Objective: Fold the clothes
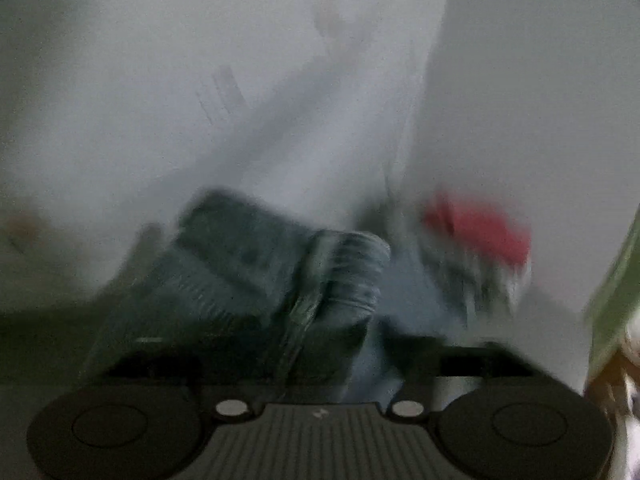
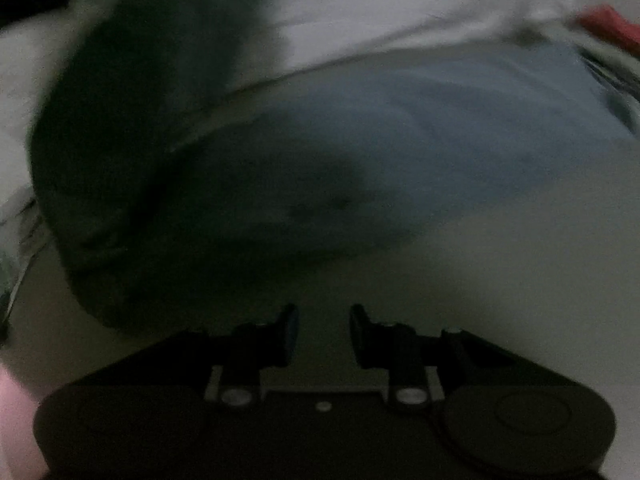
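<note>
Both views are badly smeared. From the left wrist we see dark jeans (image 1: 280, 264) bunched just ahead of our left gripper (image 1: 316, 364), beside a pale blue garment (image 1: 404, 304) and a red cloth (image 1: 480, 232) on the white sheet (image 1: 160, 80); whether its jaws grip the denim we cannot tell. Only the right wrist shows clear fingers: our right gripper (image 2: 324, 336) stands slightly apart, empty, near the blue garment (image 2: 440, 120) and a dark heap (image 2: 140, 140).

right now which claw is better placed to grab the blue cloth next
Right, probably. The right claw hangs open just short of the blue cloth. In the left view, dark jeans cover its front.
</note>
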Demonstrator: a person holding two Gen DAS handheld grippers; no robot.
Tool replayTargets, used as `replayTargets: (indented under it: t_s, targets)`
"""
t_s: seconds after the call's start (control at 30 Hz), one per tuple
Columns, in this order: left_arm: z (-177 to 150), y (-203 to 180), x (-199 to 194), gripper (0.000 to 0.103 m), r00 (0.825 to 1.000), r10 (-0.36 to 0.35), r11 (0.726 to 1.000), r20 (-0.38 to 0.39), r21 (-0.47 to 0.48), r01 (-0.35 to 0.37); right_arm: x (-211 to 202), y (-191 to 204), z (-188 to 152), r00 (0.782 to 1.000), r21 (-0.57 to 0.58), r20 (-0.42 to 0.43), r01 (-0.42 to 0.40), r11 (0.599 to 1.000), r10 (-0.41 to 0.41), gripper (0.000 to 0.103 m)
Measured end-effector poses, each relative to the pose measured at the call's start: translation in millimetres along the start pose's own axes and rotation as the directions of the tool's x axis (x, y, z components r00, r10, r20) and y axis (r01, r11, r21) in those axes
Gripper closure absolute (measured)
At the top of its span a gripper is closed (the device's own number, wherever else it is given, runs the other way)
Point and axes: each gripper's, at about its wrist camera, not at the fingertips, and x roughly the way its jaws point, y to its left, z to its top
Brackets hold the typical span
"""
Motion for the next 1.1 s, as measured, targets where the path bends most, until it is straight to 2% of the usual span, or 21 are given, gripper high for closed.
replayTargets:
  t_s: [0.03, 0.07, 0.13, 0.2, 0.23, 0.3, 0.37, 0.43, 0.5, 0.57, 0.63, 0.7, 0.77, 0.87, 0.93, 0.97, 1.0, 1.03, 1.07, 1.1]
  targets:
    - [-2.8, -7.0, 19.6, 0.023, 0.998, -0.005, 1.000, -0.058, 0.002, 0.006, -3.6, -10.9, -0.8, 1.000, 0.021, -0.004, 0.014, 1.000, -0.014, 0.074]
    - [-6.8, -10.7, 26.2, 0.023, 0.997, -0.012, 1.000, -0.073, -0.003, 0.012, -7.6, -18.5, -0.8, 1.000, 0.032, -0.003, 0.026, 0.999, -0.026, 0.073]
    - [-12.2, -14.1, 26.5, 0.021, 0.997, -0.017, 1.000, -0.080, -0.002, 0.017, -16.0, -32.5, -0.6, 0.999, 0.050, -0.001, 0.045, 0.998, -0.045, 0.071]
    - [-17.4, -13.5, 18.8, 0.014, 0.997, -0.001, 1.000, -0.077, 0.001, 0.002, -23.9, -45.3, 0.4, 0.999, 0.072, 0.002, 0.050, 0.996, -0.051, 0.068]
    - [-22.5, -7.7, 10.4, 0.014, 0.996, 0.048, 0.999, -0.075, -0.010, -0.049, -25.1, -50.6, 1.5, 0.999, 0.089, 0.000, 0.044, 0.995, -0.044, 0.067]
    - [-36.2, 9.8, -3.7, 0.013, 0.983, 0.165, 0.983, -0.082, -0.065, -0.171, -27.1, -61.3, 3.9, 1.000, 0.124, -0.003, 0.030, 0.992, -0.030, 0.062]
    - [-52.3, 34.7, -12.8, 0.010, 0.958, 0.264, 0.946, -0.112, -0.161, -0.280, -22.8, -70.4, 10.3, 1.000, 0.166, -0.013, 0.008, 0.986, -0.006, 0.056]
    - [-67.4, 62.4, -21.6, 0.010, 0.931, 0.329, 0.894, -0.160, -0.266, -0.361, -16.3, -74.3, 15.4, 0.999, 0.206, -0.019, -0.031, 0.978, 0.036, 0.051]
    - [-82.5, 87.9, -29.0, 0.010, 0.906, 0.365, 0.832, -0.214, -0.361, -0.421, -10.0, -76.5, 19.9, 0.997, 0.233, -0.022, -0.065, 0.970, 0.072, 0.044]
    - [-97.8, 99.8, -29.4, 0.009, 0.894, 0.366, 0.800, -0.257, -0.404, -0.443, -4.5, -74.3, 20.9, 0.997, 0.223, -0.018, -0.074, 0.972, 0.080, 0.037]
    - [-107.8, 104.6, -17.8, 0.007, 0.878, 0.360, 0.794, -0.316, -0.391, -0.466, -3.5, -73.0, 21.2, 0.996, 0.202, -0.008, -0.089, 0.975, 0.093, 0.031]
    - [-113.1, 102.3, -4.4, 0.006, 0.865, 0.370, 0.789, -0.338, -0.377, -0.485, -1.2, -73.0, 21.3, 0.993, 0.180, -0.004, -0.116, 0.977, 0.118, 0.022]
    - [-111.1, 96.6, 5.7, 0.001, 0.850, 0.389, 0.792, -0.355, -0.342, -0.505, 0.1, -73.9, 21.3, 0.991, 0.157, -0.006, -0.129, 0.979, 0.131, 0.021]
    - [-106.1, 90.7, 14.6, 0.000, 0.827, 0.417, 0.798, -0.377, -0.284, -0.531, -0.3, -76.5, 25.6, 0.989, 0.142, -0.027, -0.142, 0.980, 0.147, 0.021]
    - [-95.6, 90.1, 13.1, 0.000, 0.819, 0.417, 0.803, -0.394, -0.261, -0.535, -0.5, -76.4, 34.0, 0.996, 0.114, -0.015, -0.090, 0.989, 0.092, 0.020]
    - [-89.5, 89.9, 11.6, 0.000, 0.814, 0.417, 0.806, -0.403, -0.250, -0.537, 1.0, -75.5, 40.3, 0.998, 0.084, 0.014, -0.062, 0.995, 0.061, 0.020]
    - [-83.3, 90.0, 6.4, 0.001, 0.813, 0.422, 0.808, -0.400, -0.241, -0.538, -1.4, -74.4, 45.5, 0.998, 0.051, 0.054, -0.047, 0.998, 0.044, 0.031]
    - [-74.9, 88.6, -3.8, 0.001, 0.821, 0.434, 0.812, -0.372, -0.234, -0.535, -4.3, -73.9, 51.7, 0.994, 0.024, 0.104, -0.033, 0.999, 0.030, 0.046]
    - [-63.7, 84.9, -13.3, 0.001, 0.831, 0.447, 0.817, -0.331, -0.227, -0.530, -3.8, -73.8, 58.7, 0.992, 0.012, 0.125, -0.016, 1.000, 0.014, 0.078]
    - [-51.9, 81.1, -19.3, 0.001, 0.841, 0.456, 0.825, -0.290, -0.216, -0.522, -3.4, -73.7, 65.7, 0.989, 0.000, 0.145, 0.002, 1.000, -0.002, 0.085]
